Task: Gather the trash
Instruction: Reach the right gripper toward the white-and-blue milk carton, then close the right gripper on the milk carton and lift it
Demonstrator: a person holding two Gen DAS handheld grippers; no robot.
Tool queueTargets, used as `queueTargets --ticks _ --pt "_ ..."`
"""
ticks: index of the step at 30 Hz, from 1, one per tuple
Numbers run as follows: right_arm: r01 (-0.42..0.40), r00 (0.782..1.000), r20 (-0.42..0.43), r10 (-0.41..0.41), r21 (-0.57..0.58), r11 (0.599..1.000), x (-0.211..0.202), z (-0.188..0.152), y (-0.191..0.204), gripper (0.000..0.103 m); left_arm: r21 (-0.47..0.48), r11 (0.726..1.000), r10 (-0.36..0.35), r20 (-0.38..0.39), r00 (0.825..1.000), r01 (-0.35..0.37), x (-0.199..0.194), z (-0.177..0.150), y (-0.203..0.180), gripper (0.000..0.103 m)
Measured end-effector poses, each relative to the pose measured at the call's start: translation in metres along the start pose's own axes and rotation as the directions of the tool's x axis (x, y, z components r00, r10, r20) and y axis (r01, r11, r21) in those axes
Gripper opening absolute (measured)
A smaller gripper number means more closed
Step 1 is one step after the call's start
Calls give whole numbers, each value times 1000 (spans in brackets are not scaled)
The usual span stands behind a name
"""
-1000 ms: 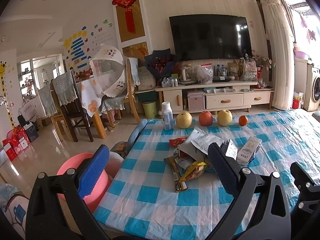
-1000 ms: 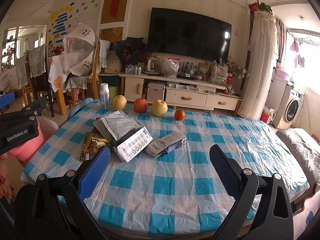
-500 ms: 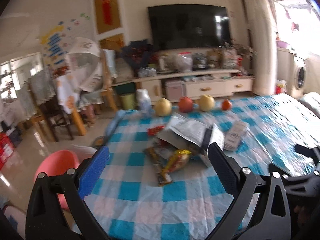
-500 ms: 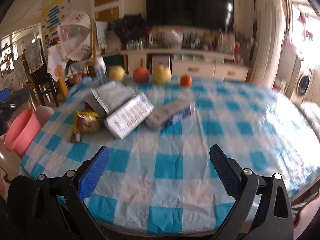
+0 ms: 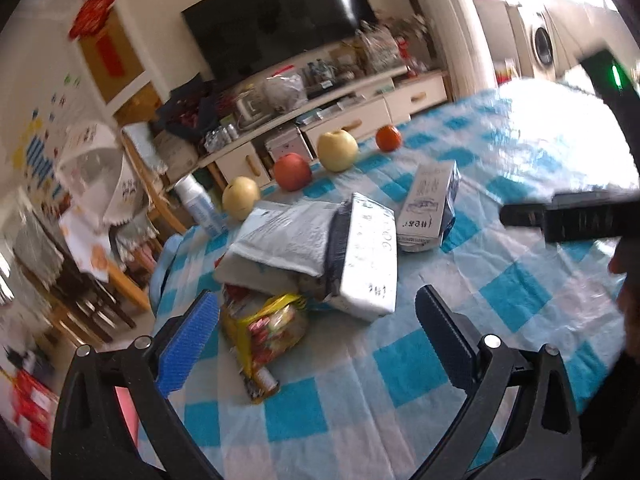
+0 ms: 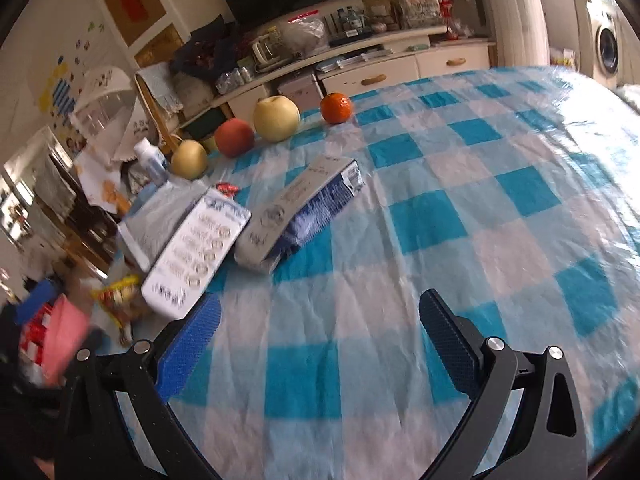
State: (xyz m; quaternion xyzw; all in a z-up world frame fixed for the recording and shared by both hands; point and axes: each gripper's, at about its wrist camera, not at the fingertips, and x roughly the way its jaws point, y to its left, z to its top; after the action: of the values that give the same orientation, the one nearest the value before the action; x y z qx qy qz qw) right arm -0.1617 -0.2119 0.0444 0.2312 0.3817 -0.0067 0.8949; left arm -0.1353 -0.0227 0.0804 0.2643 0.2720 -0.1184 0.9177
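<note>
A pile of trash lies on the blue-checked tablecloth (image 5: 420,368): a yellow snack wrapper (image 5: 268,328), a white flat box (image 5: 368,256), a grey mailer bag (image 5: 288,236) and a blue-white carton (image 5: 430,204). My left gripper (image 5: 318,336) is open and empty, just in front of the snack wrapper. My right gripper (image 6: 320,340) is open and empty over bare cloth, with the carton (image 6: 300,212) and the white box (image 6: 196,256) ahead to its left. The wrapper (image 6: 120,296) shows at the left edge.
Two pears, a red apple (image 6: 234,136) and an orange (image 6: 336,108) line the far table edge beside a white bottle (image 5: 198,204). A pink bin (image 6: 64,336) stands by the left edge. TV cabinet and dining chairs stand beyond.
Both grippers have tilted down and moved closer to the table. The left one has come up to the trash pile. Both views are rolled to the left. Jaws stay open.
</note>
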Motion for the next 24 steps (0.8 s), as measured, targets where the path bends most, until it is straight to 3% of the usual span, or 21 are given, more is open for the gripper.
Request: queueTargets --ticks 4,8,9,11,12,15,20,24 --pt "9 1000 16 -9 16 1000 10 18 -11 97 73 996 44 -30 999 -42 26 7 -22 98" --pt "-2 1000 30 0 54 999 19 38 -27 97 86 995 59 -53 997 -54 45 10 -30 98" --pt "-21 1000 22 20 68 997 23 42 -30 92 87 994 65 -62 996 -59 50 11 -32 97" --pt "-47 999 -5 47 83 995 34 47 -33 81 87 994 74 -86 994 -66 61 13 -34 89" --pt "-56 998 -19 58 88 995 40 49 -33 80 84 994 77 -96 992 -69 65 13 -35 83" --pt "-89 995 -41 93 96 991 53 55 -30 80 67 995 85 -132 988 -77 79 16 -38 81" --pt "-98 992 -70 102 60 993 74 64 -16 80 31 998 58 -155 986 -54 88 19 -40 68" --pt "-55 994 -97 54 -8 998 94 72 -1 80 -38 999 32 -163 986 -38 90 21 -37 57"
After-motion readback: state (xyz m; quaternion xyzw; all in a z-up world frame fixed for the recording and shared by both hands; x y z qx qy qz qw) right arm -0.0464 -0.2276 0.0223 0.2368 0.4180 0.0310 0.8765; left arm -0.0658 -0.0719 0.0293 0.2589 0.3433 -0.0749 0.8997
